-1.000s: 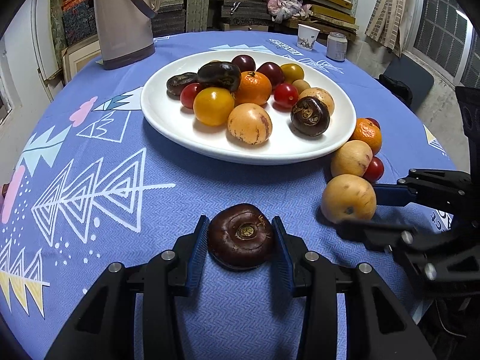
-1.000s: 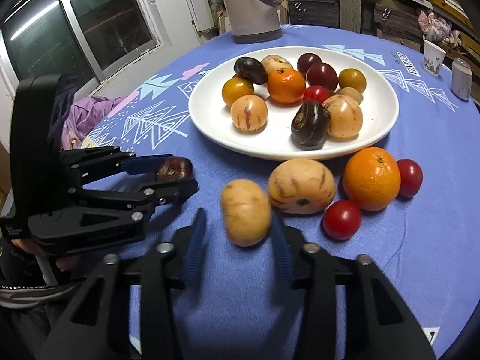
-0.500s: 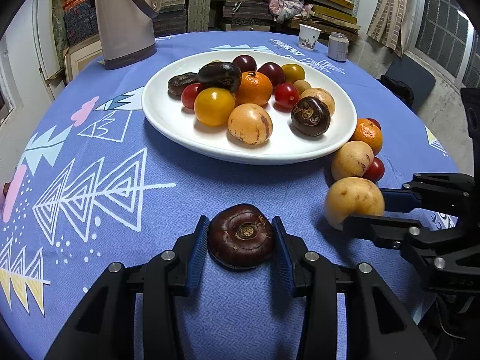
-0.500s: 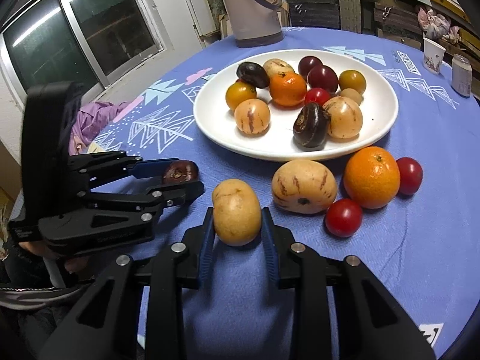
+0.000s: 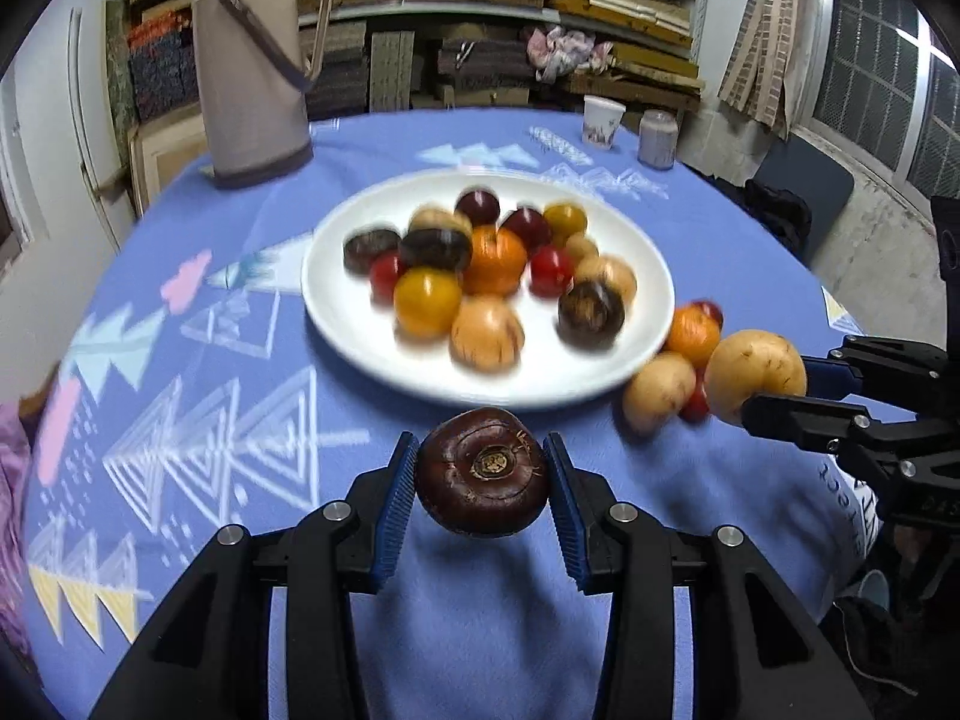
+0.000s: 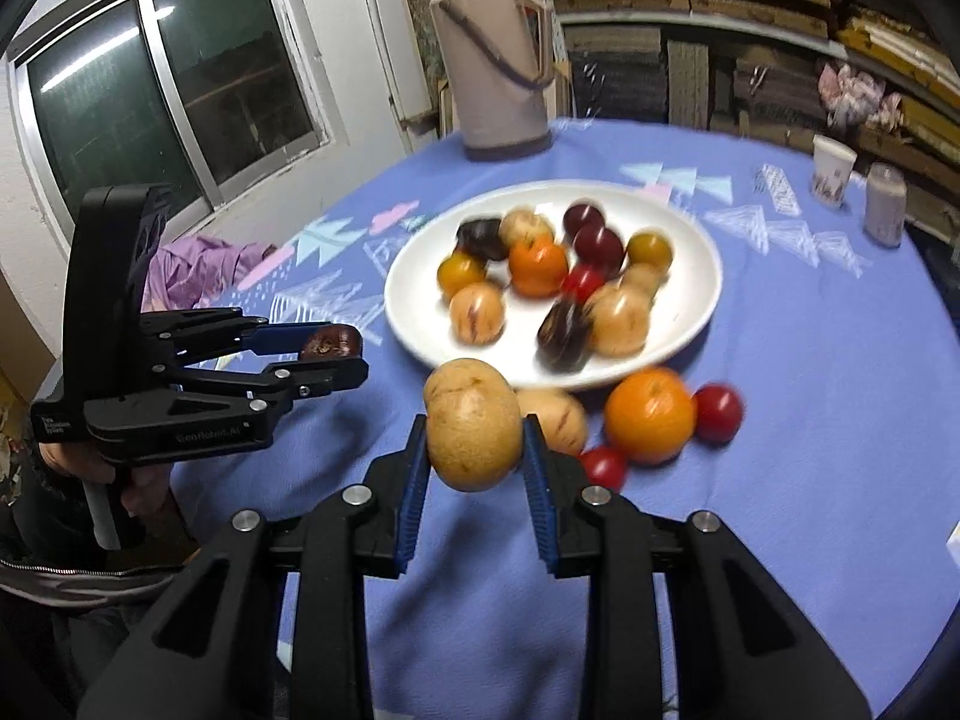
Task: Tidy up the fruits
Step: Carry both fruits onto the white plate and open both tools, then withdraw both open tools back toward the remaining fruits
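Here both tools carry fruit clear of the blue patterned tablecloth (image 5: pixel 180 312) toward the white oval plate (image 5: pixel 336 312) at frame centre — the left gripper (image 5: pixel 482 477) clamped on a dark-brown round flattened fruit (image 5: pixel 482 474), the right gripper (image 6: pixel 474 456) pinching a tan speckled oval fruit (image 6: pixel 473 423) — presumably to join those already heaped there.

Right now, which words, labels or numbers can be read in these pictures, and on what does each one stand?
"GenRobot.AI": faint, on the side of the left gripper.
"DAS": on the right gripper, cut off at the edge.
White label on the left gripper: too small to read.
Print on the tablecloth: too blurred to read.
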Demonstrator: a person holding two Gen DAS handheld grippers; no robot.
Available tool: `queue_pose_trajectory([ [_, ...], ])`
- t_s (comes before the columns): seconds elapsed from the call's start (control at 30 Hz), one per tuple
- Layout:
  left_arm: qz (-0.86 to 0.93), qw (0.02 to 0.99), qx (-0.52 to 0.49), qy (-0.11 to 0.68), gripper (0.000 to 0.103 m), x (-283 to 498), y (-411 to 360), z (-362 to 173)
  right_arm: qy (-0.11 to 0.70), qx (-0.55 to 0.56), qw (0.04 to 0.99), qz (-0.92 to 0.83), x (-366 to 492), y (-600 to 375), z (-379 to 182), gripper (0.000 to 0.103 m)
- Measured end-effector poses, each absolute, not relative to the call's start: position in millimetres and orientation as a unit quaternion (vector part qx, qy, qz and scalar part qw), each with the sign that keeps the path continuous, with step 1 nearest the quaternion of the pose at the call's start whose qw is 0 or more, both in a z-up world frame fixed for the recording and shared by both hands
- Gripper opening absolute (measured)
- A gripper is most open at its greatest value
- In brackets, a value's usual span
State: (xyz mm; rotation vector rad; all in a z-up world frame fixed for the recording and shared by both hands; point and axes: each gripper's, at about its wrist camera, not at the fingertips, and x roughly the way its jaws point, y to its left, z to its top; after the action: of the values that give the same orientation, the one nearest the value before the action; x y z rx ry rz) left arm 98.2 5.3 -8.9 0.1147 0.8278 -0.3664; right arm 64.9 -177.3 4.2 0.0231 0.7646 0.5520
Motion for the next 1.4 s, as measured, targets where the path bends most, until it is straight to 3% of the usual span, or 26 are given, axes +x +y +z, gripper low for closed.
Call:
queue_pose_trajectory([
  [0.33,-0.155,0.905,0.053,0.392,0.042,161.7,-6.0,10.2,0.343,-0.004,0.904,0.256,115.6,-179.8,22.3,0.029],
  [0.8,-0.141,0.895,0.045,0.422,0.043,215.1,-19.9,-3.6,0.380,-0.016,0.893,0.240,196.8,-159.2,-8.2,0.029],
  [0.9,-0.139,0.891,0.038,0.431,0.044,218.6,-19.6,-7.4,0.386,-0.019,0.891,0.238,200.1,-157.3,-12.1,0.030],
  [1.03,-0.136,0.897,0.035,0.420,0.057,213.3,-16.4,-2.5,0.373,-0.011,0.896,0.240,193.7,-163.6,-6.3,0.031],
  [1.4,-0.146,0.898,0.039,0.414,0.057,186.7,-17.5,3.1,0.368,0.009,0.903,0.220,163.1,-192.2,1.3,0.035],
])
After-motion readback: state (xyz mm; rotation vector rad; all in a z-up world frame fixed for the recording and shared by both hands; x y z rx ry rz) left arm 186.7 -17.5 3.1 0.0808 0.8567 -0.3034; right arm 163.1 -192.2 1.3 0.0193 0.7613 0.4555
